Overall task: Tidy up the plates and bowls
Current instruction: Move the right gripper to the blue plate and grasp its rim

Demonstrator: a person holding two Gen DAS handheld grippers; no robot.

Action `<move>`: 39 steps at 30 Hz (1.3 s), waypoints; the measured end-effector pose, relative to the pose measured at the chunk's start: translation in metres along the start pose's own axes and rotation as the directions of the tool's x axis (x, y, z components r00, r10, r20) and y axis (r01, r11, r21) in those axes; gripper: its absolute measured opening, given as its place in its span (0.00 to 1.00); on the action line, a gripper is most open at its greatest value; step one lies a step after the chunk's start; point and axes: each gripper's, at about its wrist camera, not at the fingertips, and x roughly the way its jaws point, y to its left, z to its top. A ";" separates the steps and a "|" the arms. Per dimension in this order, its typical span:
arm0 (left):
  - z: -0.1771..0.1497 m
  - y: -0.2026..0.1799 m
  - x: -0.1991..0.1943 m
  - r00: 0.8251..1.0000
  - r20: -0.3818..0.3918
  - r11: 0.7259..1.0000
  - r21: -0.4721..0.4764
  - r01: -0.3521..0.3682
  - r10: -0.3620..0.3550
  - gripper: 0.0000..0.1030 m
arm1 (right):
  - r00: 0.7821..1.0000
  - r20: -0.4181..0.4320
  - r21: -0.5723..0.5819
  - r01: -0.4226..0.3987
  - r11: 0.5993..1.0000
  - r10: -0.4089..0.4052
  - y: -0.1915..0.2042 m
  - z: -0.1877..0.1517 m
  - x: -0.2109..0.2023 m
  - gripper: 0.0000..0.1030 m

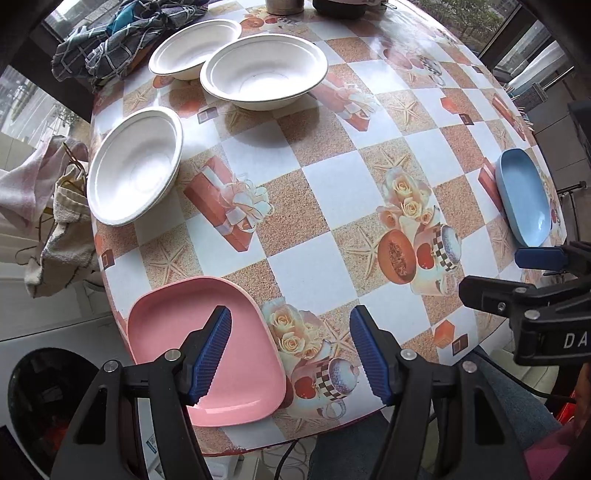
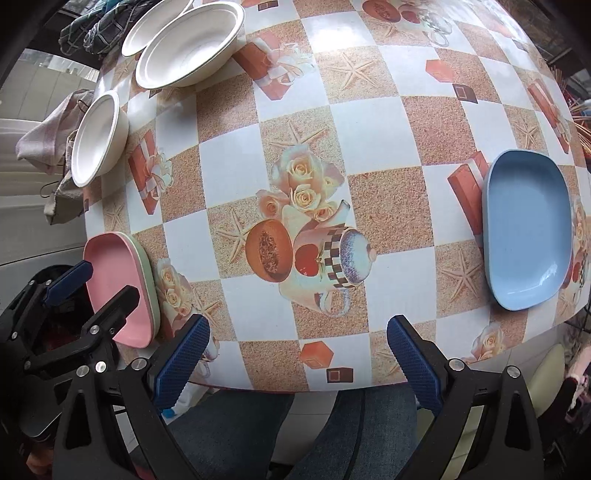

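Note:
Three white paper bowls sit on the table's far left: one near the left edge (image 1: 135, 170) (image 2: 99, 137), one in the middle (image 1: 263, 70) (image 2: 188, 46), one behind it (image 1: 194, 48). A pink plate (image 1: 207, 350) (image 2: 120, 284) lies at the near left corner on top of a green plate, whose rim (image 2: 149, 280) shows in the right wrist view. A blue plate (image 1: 524, 199) (image 2: 528, 229) lies at the right edge. My left gripper (image 1: 290, 354) is open above the pink plate's right side. My right gripper (image 2: 297, 363) is open and empty over the near table edge.
The table has a checkered tablecloth (image 1: 332, 184) with flower and gift prints. Crumpled cloths (image 1: 110, 40) lie at the far left corner, and towels (image 1: 48, 206) hang off the left side. Dark containers (image 1: 332, 7) stand at the far edge. The person's legs (image 2: 295, 435) are below the near edge.

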 end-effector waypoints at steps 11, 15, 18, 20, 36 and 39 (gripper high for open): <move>0.028 -0.089 0.000 0.999 -0.048 1.000 0.012 0.006 -0.005 0.69 | 1.000 0.020 0.055 0.001 0.999 -0.002 -0.093 0.011 -0.028 0.95; 0.031 -0.113 -0.003 0.998 -0.056 1.000 0.010 -0.001 0.001 0.69 | 1.000 0.027 0.079 -0.011 0.997 0.009 -0.123 0.016 -0.037 0.95; 0.033 -0.125 -0.003 0.998 -0.064 1.000 0.001 -0.013 0.013 0.69 | 0.999 0.038 0.102 -0.020 0.995 0.016 -0.148 0.021 -0.044 0.95; 0.033 -0.131 -0.003 0.997 -0.073 1.000 -0.007 -0.020 0.019 0.69 | 0.999 0.046 0.117 -0.021 0.993 0.016 -0.164 0.024 -0.046 0.95; 0.085 -0.209 0.027 0.992 -0.124 0.995 -0.095 0.003 -0.015 0.69 | 0.999 -0.002 0.139 0.051 0.989 -0.051 -0.269 0.029 -0.027 0.95; 0.095 -0.222 0.040 0.990 -0.137 0.993 -0.119 0.020 -0.037 0.69 | 0.998 -0.010 0.089 0.062 0.994 -0.061 -0.267 0.035 -0.021 0.95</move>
